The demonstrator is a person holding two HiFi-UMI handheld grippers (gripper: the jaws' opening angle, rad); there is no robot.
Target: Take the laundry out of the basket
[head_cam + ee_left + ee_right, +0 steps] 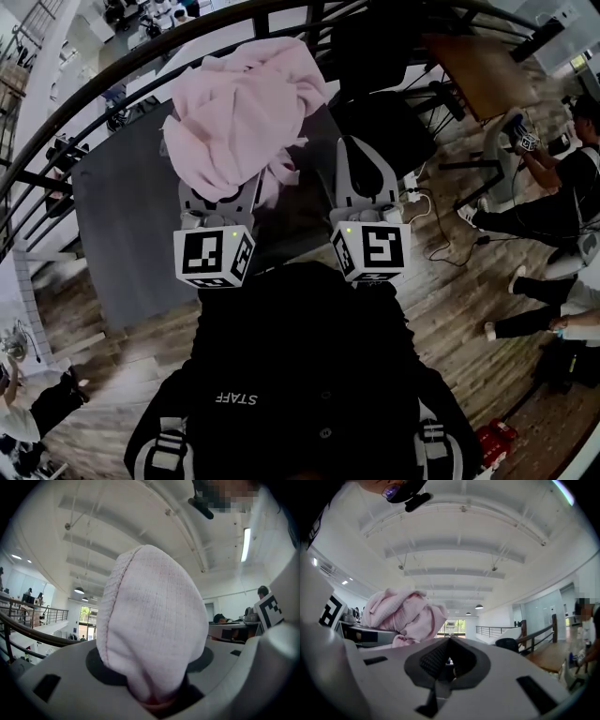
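A pale pink knitted garment hangs bunched above the dark grey table. My left gripper is shut on its lower folds, and the cloth covers the fingertips. In the left gripper view the pink garment fills the middle, pinched between the jaws of the left gripper. My right gripper is held beside it to the right, shut, with nothing in it. In the right gripper view the jaws of the right gripper meet at a point, and the pink garment shows to the left. No basket can be made out.
A curved black railing runs behind the table. A black chair-like shape stands beyond the right gripper, next to a wooden table. People sit on the wooden floor at the right, with cables near them.
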